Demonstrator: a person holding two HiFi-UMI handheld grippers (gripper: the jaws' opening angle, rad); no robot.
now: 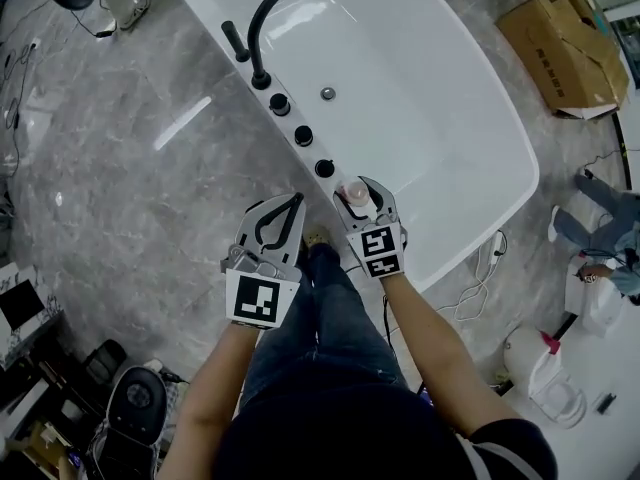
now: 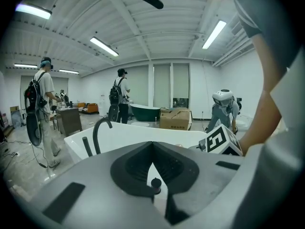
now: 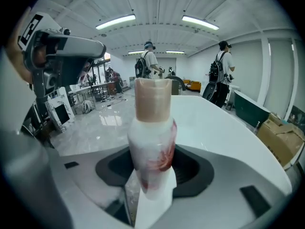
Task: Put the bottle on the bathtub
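The bottle (image 1: 353,191) is white with red marbling and a tan cap (image 3: 153,99). My right gripper (image 1: 361,190) is shut on its body (image 3: 153,151) and holds it upright. It is at the near rim of the white bathtub (image 1: 480,118), just right of the nearest black knob (image 1: 324,168). Whether its base touches the rim is hidden. My left gripper (image 1: 295,200) hangs beside it over the floor, to the left of the tub. It is shut with nothing in it; in its own view the left gripper (image 2: 152,145) has its tips together.
A black faucet (image 1: 268,28) and two more knobs (image 1: 290,118) line the tub's left rim. A cardboard box (image 1: 565,43) lies at the far right. A cable (image 1: 480,278) trails on the floor, with white fixtures (image 1: 545,378) to the right. People (image 2: 43,109) stand beyond the tub.
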